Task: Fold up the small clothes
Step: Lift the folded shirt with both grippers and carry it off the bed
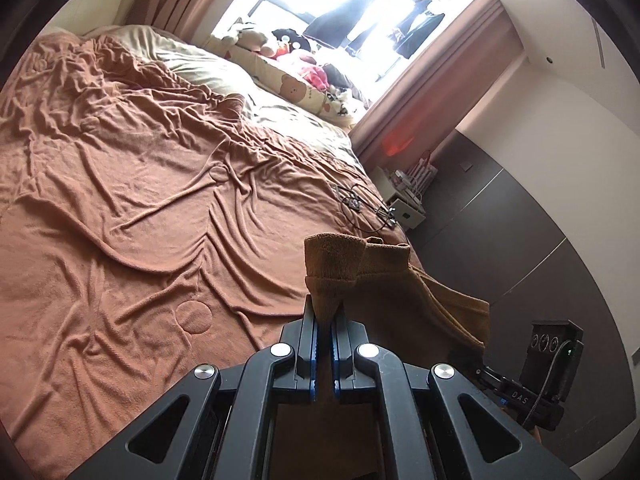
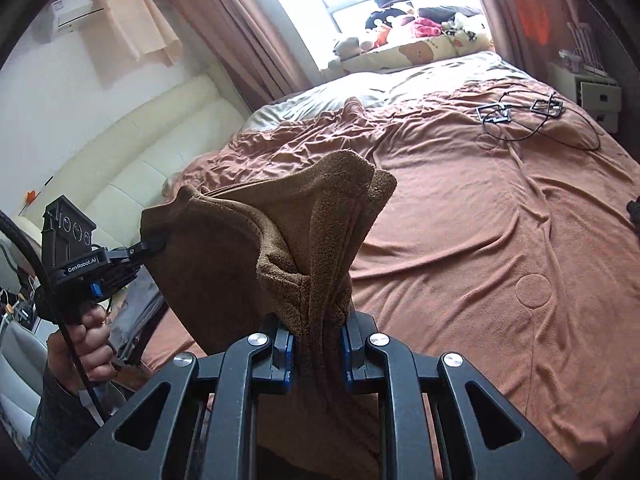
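A brown knit garment (image 2: pixel 256 248) hangs in the air between both grippers, above the near edge of the bed. My left gripper (image 1: pixel 325 312) is shut on one ribbed edge of the garment (image 1: pixel 332 264). It also shows in the right wrist view (image 2: pixel 154 245), pinching the garment's left corner. My right gripper (image 2: pixel 318 332) is shut on a bunched part of the garment, whose folds rise above the fingers. The right gripper body (image 1: pixel 536 384) shows at the right of the left wrist view.
The bed is covered by a wrinkled terracotta blanket (image 1: pixel 140 200). Black cables and small frames (image 2: pixel 520 116) lie on its far side. Plush toys and a bear pillow (image 1: pixel 296 60) line the window. A white bedside unit (image 1: pixel 404 204) stands by the dark wall.
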Demonstrator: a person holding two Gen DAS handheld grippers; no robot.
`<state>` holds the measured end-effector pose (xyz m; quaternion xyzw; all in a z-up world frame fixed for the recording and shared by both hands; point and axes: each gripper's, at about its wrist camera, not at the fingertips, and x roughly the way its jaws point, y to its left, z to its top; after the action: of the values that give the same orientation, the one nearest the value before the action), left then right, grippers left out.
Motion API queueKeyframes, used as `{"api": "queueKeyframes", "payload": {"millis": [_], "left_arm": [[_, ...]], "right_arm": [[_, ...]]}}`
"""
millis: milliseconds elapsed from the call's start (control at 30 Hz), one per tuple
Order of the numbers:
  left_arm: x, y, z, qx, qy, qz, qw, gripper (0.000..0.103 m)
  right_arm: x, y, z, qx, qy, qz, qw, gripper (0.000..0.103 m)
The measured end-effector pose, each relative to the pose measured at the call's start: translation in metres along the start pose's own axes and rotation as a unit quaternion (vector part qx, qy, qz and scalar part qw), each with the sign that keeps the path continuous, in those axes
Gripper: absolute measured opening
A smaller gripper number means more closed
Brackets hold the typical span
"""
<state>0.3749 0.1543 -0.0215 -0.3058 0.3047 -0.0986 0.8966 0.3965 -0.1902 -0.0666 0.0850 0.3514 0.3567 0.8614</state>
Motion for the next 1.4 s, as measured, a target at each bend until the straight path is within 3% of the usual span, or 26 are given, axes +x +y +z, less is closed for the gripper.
{"api": "queueKeyframes", "payload": {"millis": [400,767,1400], "left_arm": [[-0.046,-0.06,-0.017,0.036,-0.026,-0.024,0.9987,0.004],[-0.06,-0.135,-0.03,0.075,-0.034,-0.075,0.9938,0.004],[0.027,-0.267,-0.062,0.127,0.026,-0.17,0.9769,0.004]], "right_arm": [[-0.087,0.009,-0.019,-0.023,-0.062,-0.002,0.998,0.013],[-0.178,0.0,-0.032,-0.044,-0.119,-0.032,0.991,0.013],[-0.283,-0.06,-0.074,-0.02,-0.171,-0.113,0.979,0.013]]}}
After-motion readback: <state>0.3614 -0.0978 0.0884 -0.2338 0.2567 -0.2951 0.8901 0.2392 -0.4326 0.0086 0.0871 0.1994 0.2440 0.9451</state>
